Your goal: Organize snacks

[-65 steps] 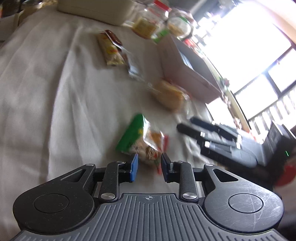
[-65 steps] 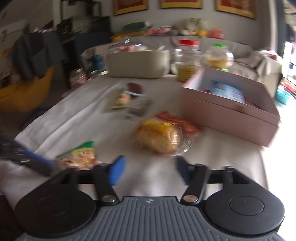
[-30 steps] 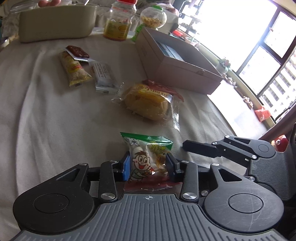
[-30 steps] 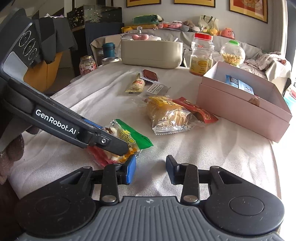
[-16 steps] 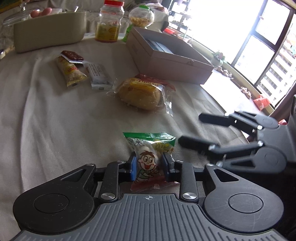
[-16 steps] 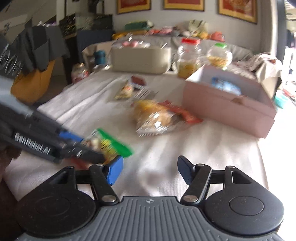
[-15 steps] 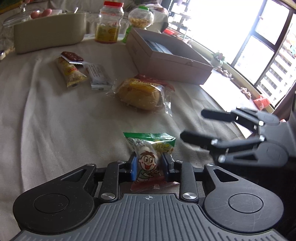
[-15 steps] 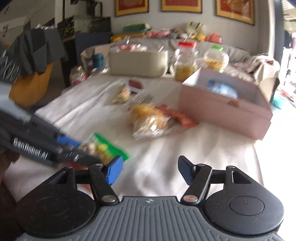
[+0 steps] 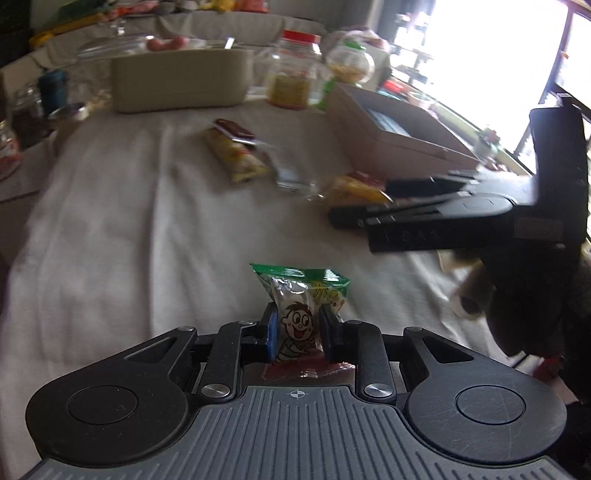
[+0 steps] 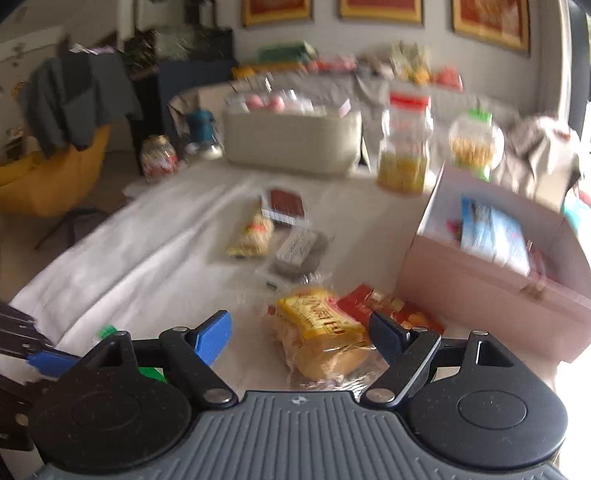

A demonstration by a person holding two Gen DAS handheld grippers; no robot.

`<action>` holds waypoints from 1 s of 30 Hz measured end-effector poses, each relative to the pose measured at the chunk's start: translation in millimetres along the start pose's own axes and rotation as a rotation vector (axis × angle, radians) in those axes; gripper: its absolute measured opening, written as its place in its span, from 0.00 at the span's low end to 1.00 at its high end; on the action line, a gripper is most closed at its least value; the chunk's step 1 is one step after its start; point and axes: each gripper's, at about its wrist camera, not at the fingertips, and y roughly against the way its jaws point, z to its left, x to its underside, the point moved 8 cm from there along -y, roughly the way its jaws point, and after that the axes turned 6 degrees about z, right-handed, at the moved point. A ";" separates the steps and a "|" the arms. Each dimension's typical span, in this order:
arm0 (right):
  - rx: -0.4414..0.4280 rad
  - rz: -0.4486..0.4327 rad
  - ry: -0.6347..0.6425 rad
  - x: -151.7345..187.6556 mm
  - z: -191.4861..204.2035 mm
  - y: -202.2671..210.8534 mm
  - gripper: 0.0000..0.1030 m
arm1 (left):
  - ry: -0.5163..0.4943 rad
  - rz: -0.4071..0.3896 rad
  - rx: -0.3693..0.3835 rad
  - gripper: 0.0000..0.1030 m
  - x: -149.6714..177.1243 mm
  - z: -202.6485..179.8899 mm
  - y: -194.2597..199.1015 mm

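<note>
1. The pink cardboard box [image 10: 491, 291] stands open at the right of the right wrist view; a blue-and-white packet [image 10: 493, 232] lies inside it (other contents are too blurred to name).
2. At the top centre of the same view a beige tub [image 10: 291, 140] carries pink items under a clear lid, and beside it stand a red-capped jar [image 10: 404, 147] of yellow contents and a green-capped round jar [image 10: 476, 142].
3. The left claw [image 9: 297, 332] is closing on the green-topped cartoon snack packet [image 9: 297, 314], its pads pressing both sides, low in the centre of the left wrist view.
4. The right claw [image 10: 301, 336] is opening wide with nothing gripped; the wrapped yellow bun [image 10: 321, 336] lies on the cloth between its fingers.
5. The bench [image 9: 110, 240] wears a white cloth; a yellow snack bar [image 10: 253, 230], a dark red packet [image 10: 286, 201] and a grey wrapper [image 10: 299, 245] lie mid-frame.
6. Framed pictures [image 10: 380, 7] hang along the top edge, and a yellow chair [image 10: 51, 177] draped with dark clothing sits at the left.
</note>
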 end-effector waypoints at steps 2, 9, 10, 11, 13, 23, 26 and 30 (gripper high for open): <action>-0.103 0.005 0.046 0.4 18.2 6.3 0.81 | 0.023 -0.010 -0.005 0.26 -2.2 8.1 0.6; 0.066 -0.033 0.045 -5.4 16.6 0.2 0.82 | 0.038 -0.023 0.014 0.26 -3.6 14.0 -2.7; 0.057 -0.019 -0.008 -6.9 11.5 -4.6 0.83 | 0.040 -0.024 0.015 0.26 -3.4 14.1 -3.0; 0.051 -0.001 -0.063 -8.6 6.2 -10.0 0.83 | 0.043 -0.024 0.017 0.27 -3.0 14.4 -3.4; 0.033 0.034 -0.148 -9.4 -0.1 -19.8 0.83 | 0.050 -0.023 0.023 0.27 -2.3 15.2 -4.0; 0.044 0.092 -0.108 -5.2 18.7 -33.3 0.55 | 0.084 -0.024 0.038 0.27 -1.3 25.4 -4.4; 0.034 0.080 -0.101 -5.0 18.7 -23.4 0.55 | 0.082 -0.023 0.037 0.27 -1.4 25.0 -4.1; 0.012 0.058 -0.091 -1.2 18.8 -4.9 0.52 | 0.078 -0.013 0.046 0.27 1.2 21.6 -2.7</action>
